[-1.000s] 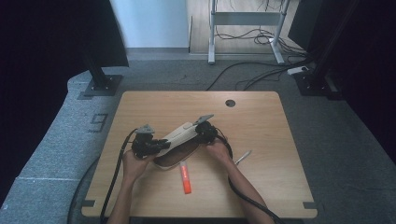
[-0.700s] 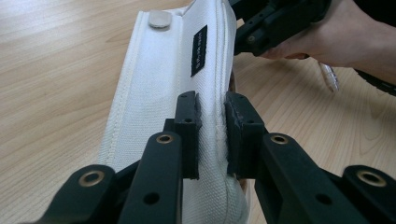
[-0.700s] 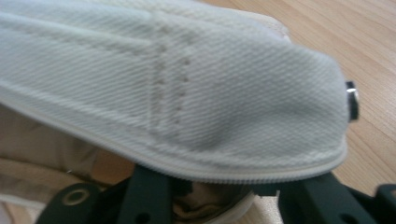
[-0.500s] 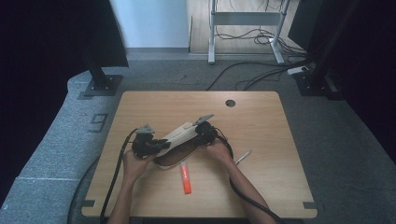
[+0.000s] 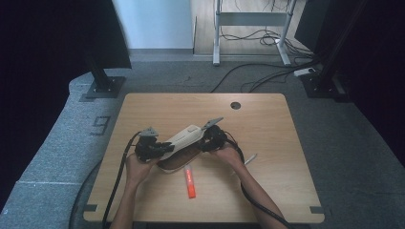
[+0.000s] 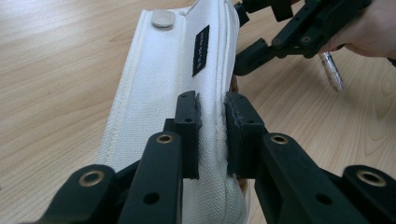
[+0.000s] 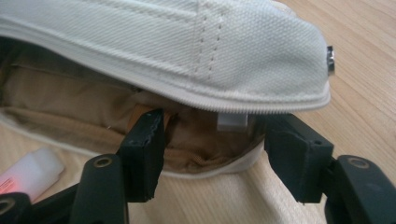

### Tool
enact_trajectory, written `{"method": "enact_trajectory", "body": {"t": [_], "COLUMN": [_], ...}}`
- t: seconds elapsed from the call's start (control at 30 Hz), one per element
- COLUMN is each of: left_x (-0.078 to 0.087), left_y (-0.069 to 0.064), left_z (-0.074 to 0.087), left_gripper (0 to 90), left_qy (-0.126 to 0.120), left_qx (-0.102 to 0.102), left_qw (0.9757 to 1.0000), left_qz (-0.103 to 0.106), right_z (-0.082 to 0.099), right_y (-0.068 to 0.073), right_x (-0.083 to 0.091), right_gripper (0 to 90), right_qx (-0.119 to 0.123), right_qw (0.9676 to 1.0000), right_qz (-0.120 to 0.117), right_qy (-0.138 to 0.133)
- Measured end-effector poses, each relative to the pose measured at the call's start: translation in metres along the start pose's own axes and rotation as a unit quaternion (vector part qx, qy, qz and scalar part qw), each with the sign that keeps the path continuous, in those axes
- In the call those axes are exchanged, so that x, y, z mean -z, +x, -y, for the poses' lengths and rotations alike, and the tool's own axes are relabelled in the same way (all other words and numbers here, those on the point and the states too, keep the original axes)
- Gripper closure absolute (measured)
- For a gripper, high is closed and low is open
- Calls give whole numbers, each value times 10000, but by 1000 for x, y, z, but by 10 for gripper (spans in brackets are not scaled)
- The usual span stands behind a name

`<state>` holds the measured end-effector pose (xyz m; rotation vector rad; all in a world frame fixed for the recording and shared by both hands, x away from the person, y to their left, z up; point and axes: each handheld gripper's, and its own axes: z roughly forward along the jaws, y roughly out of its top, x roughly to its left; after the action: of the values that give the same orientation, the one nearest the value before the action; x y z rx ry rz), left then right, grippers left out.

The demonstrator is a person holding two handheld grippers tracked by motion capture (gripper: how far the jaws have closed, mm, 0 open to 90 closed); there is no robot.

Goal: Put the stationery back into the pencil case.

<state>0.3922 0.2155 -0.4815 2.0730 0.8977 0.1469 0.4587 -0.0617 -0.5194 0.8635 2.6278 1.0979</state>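
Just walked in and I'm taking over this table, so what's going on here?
A person works on a white pencil case with two grippers. The left gripper is clamped on the case's upper flap, holding it lifted. The right gripper sits at the unzipped mouth, its jaws just opening with nothing between them. An orange marker and a pen lie on the table.

The high view is looking forward and down from above the person's side of the table (image 5: 286, 191), taking in the whole top. The left gripper view is riding close behind its jaws, facing along the pouch (image 6: 163, 84) toward the right gripper (image 6: 261, 42). The right gripper view is sitting nearer still, facing the same pouch's open mouth from the other end.
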Motion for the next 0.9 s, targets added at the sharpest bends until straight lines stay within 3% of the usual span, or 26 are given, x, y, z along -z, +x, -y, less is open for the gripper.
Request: {"method": "enact_trajectory", "body": {"t": [0.4, 0.9], "left_x": [-1, -1], "left_y": [0, 0], "left_z": [0, 0], "left_gripper": [760, 757], "left_qy": [-1, 13], "left_qx": [-5, -3], "left_qw": [10000, 10000], "left_qz": [12, 36], "right_z": [10, 35], "right_y": [-1, -17], "right_x": [22, 49], "right_gripper": [247, 206], "right_qx": [63, -180], "right_qw": [9999, 9997], "right_qz": [-64, 30], "right_qy": [-90, -181]}}
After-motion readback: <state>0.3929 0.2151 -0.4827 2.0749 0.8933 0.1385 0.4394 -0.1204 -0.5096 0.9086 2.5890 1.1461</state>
